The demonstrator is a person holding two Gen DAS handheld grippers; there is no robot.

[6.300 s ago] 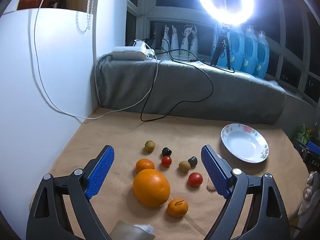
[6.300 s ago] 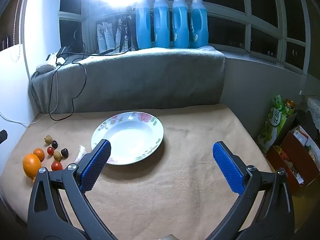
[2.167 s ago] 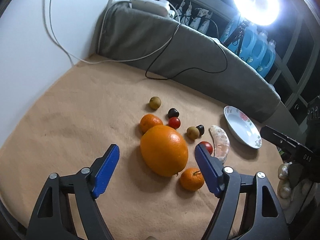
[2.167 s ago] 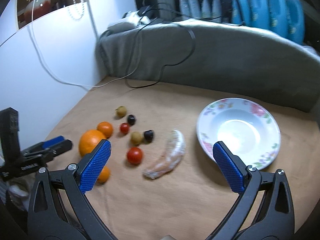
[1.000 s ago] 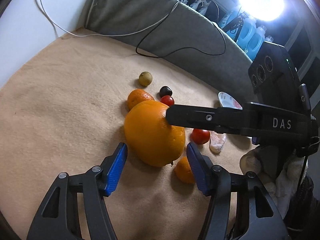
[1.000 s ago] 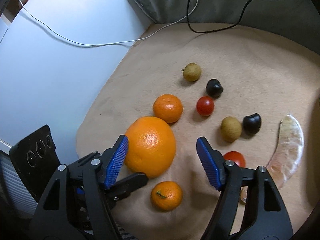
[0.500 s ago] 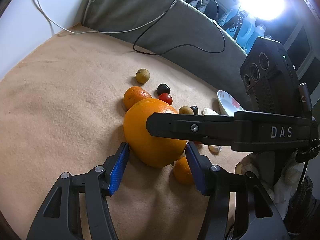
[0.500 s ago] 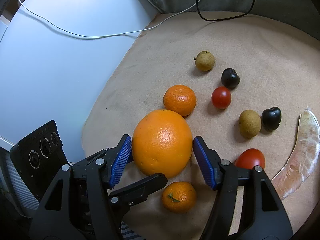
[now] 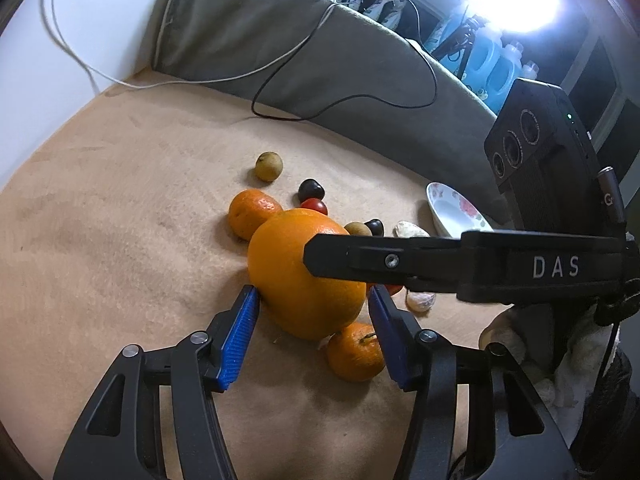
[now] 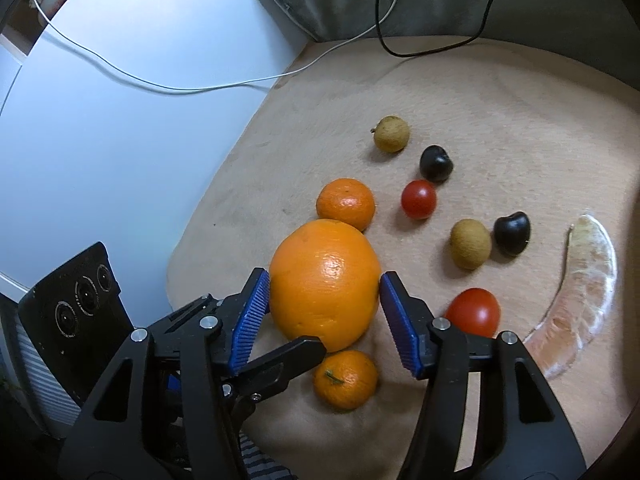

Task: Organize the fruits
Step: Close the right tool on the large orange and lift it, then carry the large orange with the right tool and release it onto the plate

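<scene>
A: Where is the large orange (image 10: pixel 325 283) found, and why are both claws set around it?

B: It is seen resting on the tan surface (image 10: pixel 500 112), near the surface's left edge as the right wrist view shows it, with a small mandarin (image 10: pixel 346 203) touching its far side and a second mandarin (image 10: pixel 345 379) just beside its near side. Being the bulkiest fruit, it is flanked from two directions, presumably so that it is kept from rolling.

A: Is it gripped by the left claw (image 9: pixel 312 332)?

B: Its jaws have just been closing, with the orange between them. The blue pads are seen just beside the peel, with a sliver of surface showing at each, so the claw is judged apart, not clamped.

A: And the right claw (image 10: pixel 324 316)?

B: Its jaws have also just been closing around the same orange. The left pad appears to be at the skin, the right pad a hair off; firm pressure cannot be confirmed, so it is read as not yet clamped.

A: What lies further right?

B: The small fruits are left untouched there: two tomatoes, two dark fruits, two brownish ones, then a peeled citrus segment (image 10: pixel 580 296). The flowered plate (image 9: pixel 456 216), presumably the destination, is seen towards the surface's right edge.
</scene>
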